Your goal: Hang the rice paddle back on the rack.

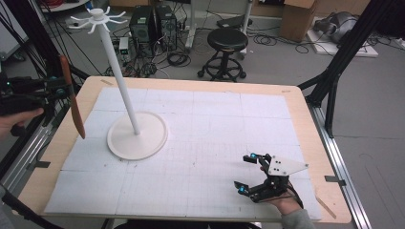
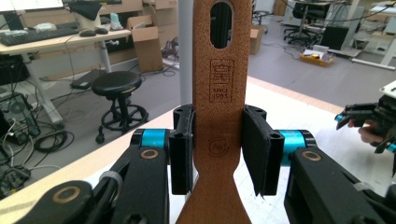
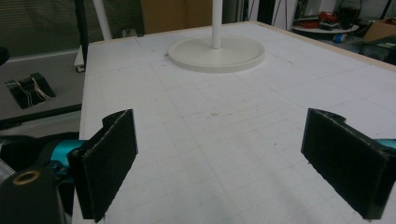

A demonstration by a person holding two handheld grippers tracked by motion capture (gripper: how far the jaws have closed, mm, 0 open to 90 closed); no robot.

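Left gripper view: wooden spatula [image 2: 218, 116] clamped between jaws.

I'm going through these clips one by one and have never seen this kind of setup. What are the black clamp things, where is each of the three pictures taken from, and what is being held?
There is no robot here: a person holds a hand-operated two-jaw gripper in each hand. The high view looks down on the table from above the person's side. The other two pictures come from cameras riding on the grippers, looking out along their black jaws.

The left gripper, at the table's left edge, is shut on a flat wooden utensil with a slot near its top and a stamped mark; in the high view it hangs tilted, lifted off the table. The right gripper sits low near the front right, jaws open, with nothing between them.

On the white gridded mat stands a white rack: a round base, a tall pole and hooks at the top.
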